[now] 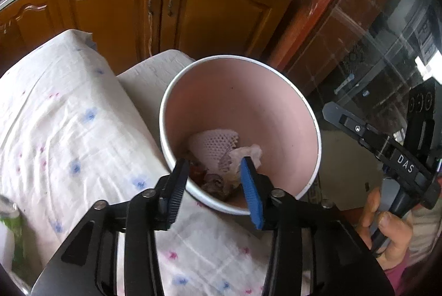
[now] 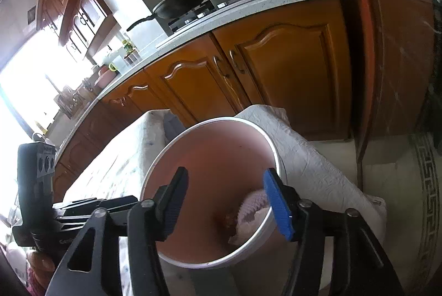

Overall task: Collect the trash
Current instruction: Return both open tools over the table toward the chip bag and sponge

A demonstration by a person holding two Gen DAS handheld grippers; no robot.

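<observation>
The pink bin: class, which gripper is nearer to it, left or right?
Left. The left gripper straddles the near rim of the pink bin, fingers open. In its own view, the right gripper hangs open above the bin's mouth, touching nothing.

Left wrist view: close above pink bin (image 1: 240, 113), facing down into it. Right wrist view: nearer floor, tilted upward. Shared: bin (image 2: 218, 157), cabinets (image 1: 176, 16).

Orange wooden cabinets (image 2: 248, 69) under a pale countertop (image 2: 248, 11), bright window (image 2: 33, 75).

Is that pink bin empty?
No, the pink bin holds a white foam net and crumpled scraps at its bottom.
</observation>
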